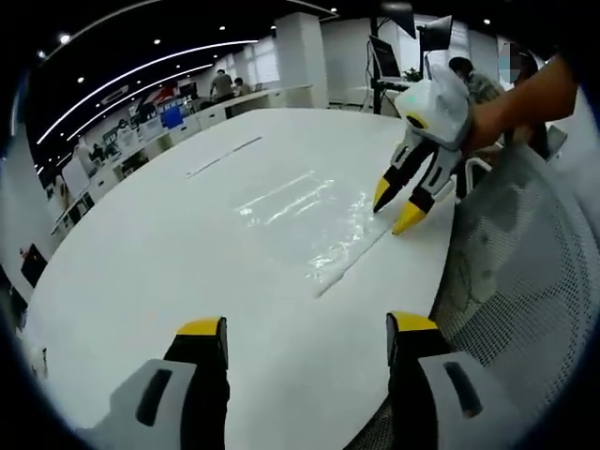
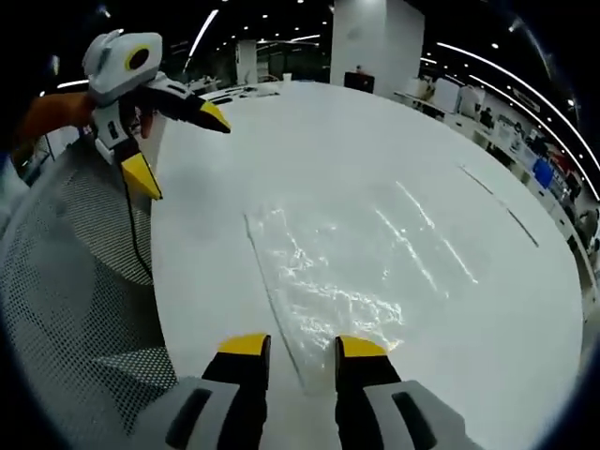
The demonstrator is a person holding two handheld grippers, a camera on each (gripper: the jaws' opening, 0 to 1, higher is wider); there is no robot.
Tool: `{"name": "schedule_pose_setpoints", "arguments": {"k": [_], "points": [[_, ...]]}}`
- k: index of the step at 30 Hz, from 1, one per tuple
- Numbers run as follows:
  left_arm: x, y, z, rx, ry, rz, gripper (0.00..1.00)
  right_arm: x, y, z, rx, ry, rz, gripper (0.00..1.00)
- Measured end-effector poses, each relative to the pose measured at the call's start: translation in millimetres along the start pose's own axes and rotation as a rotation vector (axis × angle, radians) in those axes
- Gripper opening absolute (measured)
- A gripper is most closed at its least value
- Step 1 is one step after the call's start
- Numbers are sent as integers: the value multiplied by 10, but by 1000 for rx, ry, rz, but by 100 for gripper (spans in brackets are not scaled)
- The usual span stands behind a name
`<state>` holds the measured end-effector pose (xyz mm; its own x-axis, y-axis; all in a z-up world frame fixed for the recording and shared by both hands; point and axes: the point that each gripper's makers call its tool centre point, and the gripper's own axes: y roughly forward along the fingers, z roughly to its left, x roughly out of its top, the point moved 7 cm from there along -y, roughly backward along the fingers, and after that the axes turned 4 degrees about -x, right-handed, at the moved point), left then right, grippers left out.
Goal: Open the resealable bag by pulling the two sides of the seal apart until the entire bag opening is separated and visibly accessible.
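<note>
A clear resealable bag (image 1: pixel 305 220) lies flat on the white table (image 1: pixel 187 244), and its seal edge (image 2: pixel 272 291) runs along the side nearest the table rim. My right gripper (image 2: pixel 303 346) is open with its yellow tips low over one end of that seal edge, nothing between them. It also shows in the left gripper view, where the right gripper (image 1: pixel 396 208) points down at the bag's corner. My left gripper (image 1: pixel 307 326) is wide open above bare table, short of the bag. In the right gripper view, the left gripper (image 2: pixel 178 148) hangs in the air beyond the table rim.
A grey mesh chair (image 2: pixel 75 281) stands against the table's rim beside the bag. A person's hand (image 1: pixel 525 98) holds the right gripper. Office desks (image 1: pixel 178 122), monitors and people sit far behind the table.
</note>
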<state>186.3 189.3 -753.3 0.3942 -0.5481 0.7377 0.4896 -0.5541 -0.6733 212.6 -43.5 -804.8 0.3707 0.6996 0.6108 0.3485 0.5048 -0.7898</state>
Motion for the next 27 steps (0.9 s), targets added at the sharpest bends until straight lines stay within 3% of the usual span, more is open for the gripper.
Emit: {"name": "schedule_pose_setpoints", "arguments": {"k": [2, 4, 8, 13, 16, 19, 22, 27], "points": [[16, 22, 8, -3, 8, 2, 67, 15, 12, -43, 0, -55, 0, 22], [25, 48, 9, -11, 17, 11, 67, 19, 25, -24, 12, -40, 9, 21], [62, 110, -12, -26, 48, 21, 67, 43, 35, -16, 56, -117, 21, 17], [105, 181, -59, -54, 100, 33, 66, 61, 45, -30, 71, -145, 40, 13], [112, 218, -78, -72, 115, 48, 65, 66, 46, -48, 60, -196, 52, 2], [121, 243, -92, -83, 136, 56, 65, 69, 39, -36, 68, -188, 57, 1], [145, 262, -97, -93, 166, 60, 63, 75, 19, -35, 58, -260, 68, 0], [178, 297, -97, -109, 207, 71, 60, 165, -61, -22, 68, -346, 24, 0]]}}
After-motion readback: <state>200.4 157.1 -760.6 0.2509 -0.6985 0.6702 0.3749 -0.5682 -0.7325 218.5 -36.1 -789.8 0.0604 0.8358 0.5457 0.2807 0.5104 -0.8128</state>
